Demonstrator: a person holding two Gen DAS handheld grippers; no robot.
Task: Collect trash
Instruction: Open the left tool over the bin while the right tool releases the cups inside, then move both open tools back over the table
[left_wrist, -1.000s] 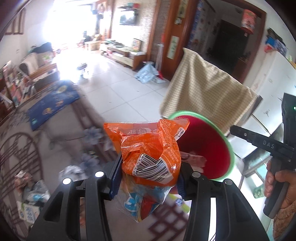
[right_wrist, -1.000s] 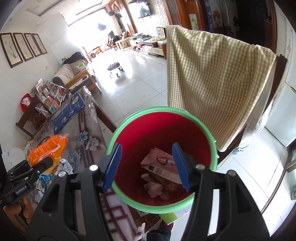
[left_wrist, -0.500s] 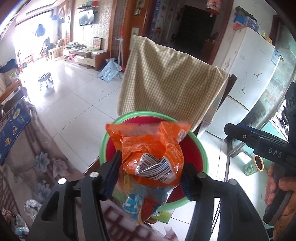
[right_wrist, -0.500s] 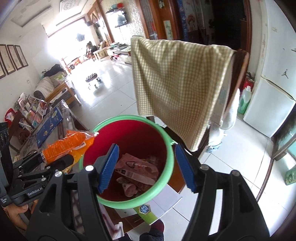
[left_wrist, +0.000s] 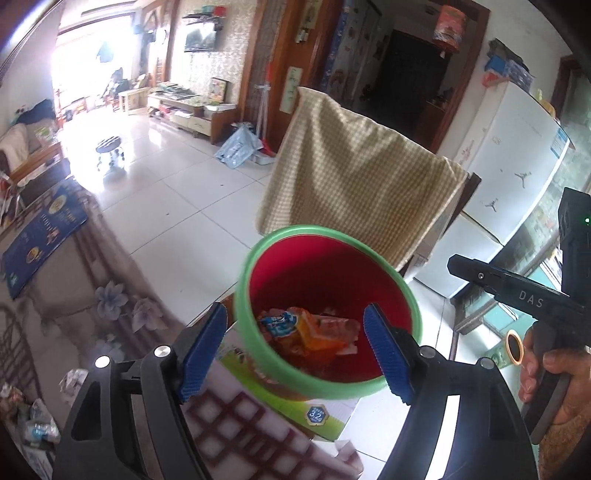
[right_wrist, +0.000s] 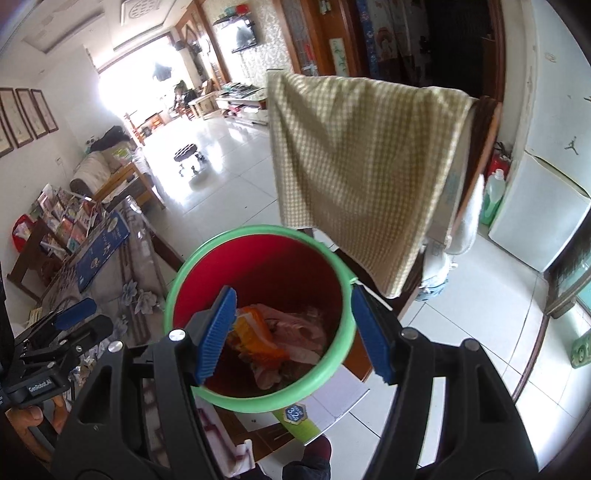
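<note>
The left hand-held gripper (left_wrist: 295, 349) hangs over a red bucket (left_wrist: 325, 273) with a green rim, its blue-padded jaws spread wide apart with nothing between them. Down in the bucket lies the orange wrapper (left_wrist: 314, 334), crumpled, glossy orange with a blue and white printed patch at one end, resting on top of other pale pink and white packets (left_wrist: 341, 326) at the bottom. The right hand-held gripper (right_wrist: 295, 332) points into the same bucket from the other side, its jaws likewise apart and holding nothing; from this view the orange wrapper (right_wrist: 258, 332) shows as a bright folded strip beside a pale pink packet (right_wrist: 299, 332). The bucket stands on a flat white and green carton (left_wrist: 314, 413) that lies at the edge of the desk (left_wrist: 74, 295), which is covered with a flowered cloth. More crumpled wrappers (left_wrist: 33, 424) lie on the desk to the left. Just behind the bucket a chair (right_wrist: 484, 147) carries a yellow checked cloth (right_wrist: 362, 173) draped over its back. A white fridge (left_wrist: 509, 177) stands further right on the tiled floor (left_wrist: 166, 192).
</note>
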